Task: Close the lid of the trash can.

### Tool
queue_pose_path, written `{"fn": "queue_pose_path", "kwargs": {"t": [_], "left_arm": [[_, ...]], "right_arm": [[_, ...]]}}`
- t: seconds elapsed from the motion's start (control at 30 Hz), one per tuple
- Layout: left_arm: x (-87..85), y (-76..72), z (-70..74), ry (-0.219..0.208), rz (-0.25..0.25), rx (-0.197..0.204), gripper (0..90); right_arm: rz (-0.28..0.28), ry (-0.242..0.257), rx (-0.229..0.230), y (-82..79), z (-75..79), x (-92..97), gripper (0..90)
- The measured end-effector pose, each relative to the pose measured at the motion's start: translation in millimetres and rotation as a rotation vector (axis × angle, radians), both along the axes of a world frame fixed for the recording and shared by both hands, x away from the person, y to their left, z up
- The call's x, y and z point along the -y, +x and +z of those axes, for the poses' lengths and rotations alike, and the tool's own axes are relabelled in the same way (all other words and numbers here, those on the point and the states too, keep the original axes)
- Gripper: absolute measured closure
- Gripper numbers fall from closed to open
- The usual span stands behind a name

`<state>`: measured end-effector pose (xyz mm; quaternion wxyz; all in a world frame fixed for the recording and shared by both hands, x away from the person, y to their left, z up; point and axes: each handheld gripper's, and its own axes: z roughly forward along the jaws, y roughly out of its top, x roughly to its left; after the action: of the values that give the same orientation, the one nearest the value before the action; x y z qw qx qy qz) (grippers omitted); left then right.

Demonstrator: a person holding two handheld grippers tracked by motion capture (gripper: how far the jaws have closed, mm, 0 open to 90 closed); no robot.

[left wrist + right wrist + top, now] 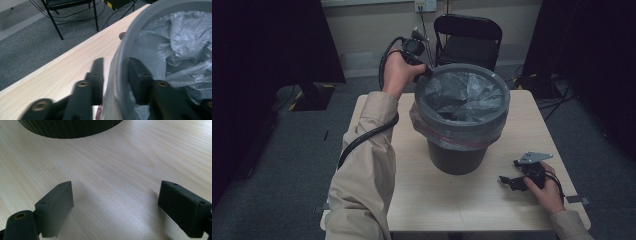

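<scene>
Upper centre: my left gripper [115, 75] straddles the bin [460, 150] rim, jaws clamped on rim and liner [462, 95]. Lower right: my right gripper [116, 207] rests on the table [422, 195], jaws apart, empty.

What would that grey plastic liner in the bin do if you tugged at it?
The liner looks thin and crinkled, so it would probably flop and stretch rather than hold shape. The grey ring clamps it over the bin, so it may resist. The left hand-held gripper straddles that rim; the upright bin might tip.

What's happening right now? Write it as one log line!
left claw: straddling bin rim, bag inside | right claw: open, resting on table | bin: upright
</scene>
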<state>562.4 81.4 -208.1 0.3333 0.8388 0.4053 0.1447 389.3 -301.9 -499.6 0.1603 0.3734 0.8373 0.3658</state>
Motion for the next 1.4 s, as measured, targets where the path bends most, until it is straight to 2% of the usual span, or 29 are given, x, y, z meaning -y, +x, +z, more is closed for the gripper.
{"fn": "queue_pose_path", "kwargs": {"t": [0.1,0.37,0.47,0.5,0.53,0.6,0.7,0.77,0.83,0.9,0.97,1.13,1.3,1.4], "left_arm": [[4.0,1.0,-1.0,0.0,-0.005,-0.001,76.4],[11.1,2.4,-2.1,-0.012,0.0,0.012,76.2],[8.5,2.5,-2.1,-0.02,-0.001,0.037,75.5],[7.1,2.7,-1.9,-0.01,-0.004,0.055,70.6],[6.4,2.6,-2.1,-0.009,0.004,0.06,60.9],[3.8,2.4,-1.5,-0.025,0.019,0.07,45.9],[-1.8,0.8,-0.1,-0.017,0.019,0.083,30.0],[-6.4,-1.3,0.5,-0.036,0.015,0.075,27.4],[-11.8,-3.6,1.0,-0.056,0.022,0.07,21.1],[-16.9,-5.8,1.7,-0.071,0.028,0.069,18.8],[-23.6,-8.5,2.9,-0.065,0.002,0.075,15.5],[-39.8,-15.8,6.2,-0.074,0.021,0.075,15.9],[-54.0,-22.3,6.0,-0.061,0.021,0.048,15.8],[-62.0,-25.5,5.3,-0.065,0.034,0.049,15.9]], "right_arm": [[0.0,0.0,-0.001,0.0,0.0,0.0,11.6],[0.001,0.006,-0.001,0.4,0.0,0.8,11.6],[0.002,0.002,0.0,0.3,0.0,0.5,11.6],[0.003,0.001,0.0,0.2,0.0,0.5,11.7],[0.003,0.001,0.0,0.1,0.0,0.4,11.6],[0.003,0.0,0.0,0.1,0.0,0.2,11.6],[0.003,0.0,0.0,0.1,0.0,0.3,11.6],[0.003,0.002,0.0,0.3,0.0,0.5,11.6],[0.003,0.003,0.001,0.4,0.0,0.7,11.7],[0.003,0.002,0.0,0.2,0.0,0.5,11.6],[0.003,0.001,0.001,0.2,0.0,0.4,11.7],[0.002,0.0,0.0,0.0,0.0,0.2,11.6],[0.003,0.0,0.001,0.1,0.0,0.2,11.6],[0.002,0.0,0.0,0.0,0.0,0.2,11.6]]}}
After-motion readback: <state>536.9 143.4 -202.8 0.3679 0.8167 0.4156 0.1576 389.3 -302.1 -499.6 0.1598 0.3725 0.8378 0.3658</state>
